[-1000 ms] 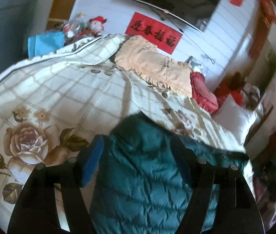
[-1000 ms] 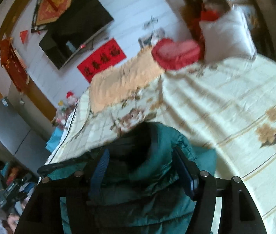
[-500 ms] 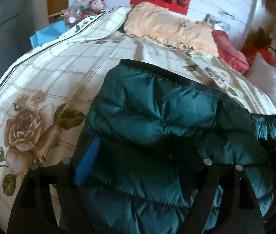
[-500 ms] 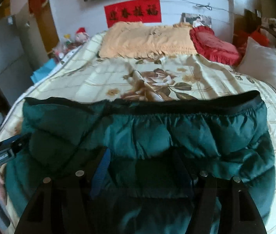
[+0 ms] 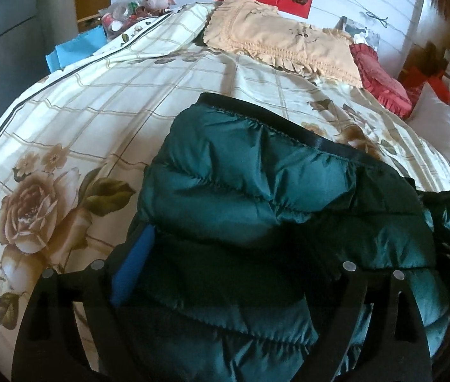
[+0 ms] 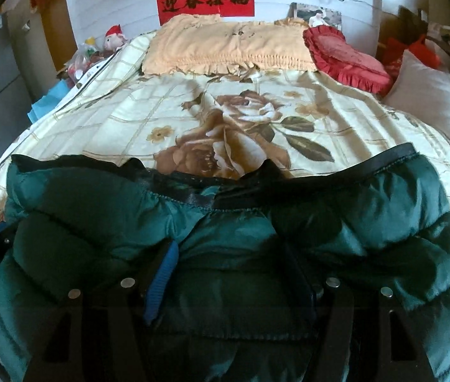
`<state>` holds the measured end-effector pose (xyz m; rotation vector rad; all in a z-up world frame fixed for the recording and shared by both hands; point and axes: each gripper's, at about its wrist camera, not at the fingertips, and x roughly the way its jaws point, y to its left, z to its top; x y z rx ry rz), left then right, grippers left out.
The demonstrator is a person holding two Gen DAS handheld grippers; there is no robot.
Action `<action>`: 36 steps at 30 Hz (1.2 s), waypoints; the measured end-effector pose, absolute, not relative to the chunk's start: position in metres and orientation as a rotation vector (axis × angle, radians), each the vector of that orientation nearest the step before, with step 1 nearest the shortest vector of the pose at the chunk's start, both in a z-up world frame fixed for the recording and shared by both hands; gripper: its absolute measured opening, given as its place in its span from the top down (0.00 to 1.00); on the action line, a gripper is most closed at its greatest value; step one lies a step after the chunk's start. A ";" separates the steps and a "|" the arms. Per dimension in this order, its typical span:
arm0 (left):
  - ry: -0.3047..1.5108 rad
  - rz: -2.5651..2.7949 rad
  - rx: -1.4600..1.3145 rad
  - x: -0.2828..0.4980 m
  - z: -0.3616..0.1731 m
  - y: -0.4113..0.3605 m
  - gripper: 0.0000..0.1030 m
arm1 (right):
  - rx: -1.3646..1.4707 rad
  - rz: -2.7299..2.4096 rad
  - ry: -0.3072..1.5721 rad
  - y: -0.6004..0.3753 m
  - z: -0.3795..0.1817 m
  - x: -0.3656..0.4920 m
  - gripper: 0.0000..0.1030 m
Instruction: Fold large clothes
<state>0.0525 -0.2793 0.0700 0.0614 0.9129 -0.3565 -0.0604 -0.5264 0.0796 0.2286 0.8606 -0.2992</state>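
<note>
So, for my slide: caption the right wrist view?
Green puffer jacket spread on a floral bedspread, pillows behind.

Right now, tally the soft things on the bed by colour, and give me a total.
Green puffer jacket: 1
Peach pillow: 1
Red cushion: 1
White pillow: 1
Total: 4

— Where does the jacket (image 6: 231, 242) lie?
— On the bedspread (image 6: 240, 117), at the near end of the bed, between both grippers' fingers.
— And behind it?
— The long pillow (image 6: 228, 47) lies across the far end, against the wall. The round cushion (image 6: 345, 57) sits just right of it, and the square pillow (image 6: 431, 98) further right. The plush toy (image 6: 113, 39) stands left of the bed.
</note>
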 end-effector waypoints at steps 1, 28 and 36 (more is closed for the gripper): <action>0.904 -0.355 0.062 0.051 0.075 -0.277 0.14 | 0.237 -0.296 0.846 -0.525 0.084 -0.066 0.37; 0.931 -0.280 0.147 0.083 0.066 -0.299 0.12 | 0.287 -0.494 0.867 -0.618 0.075 -0.110 0.26; 0.929 -0.294 0.145 0.076 0.075 -0.289 0.12 | 0.310 -0.390 0.747 -0.573 0.120 -0.166 0.26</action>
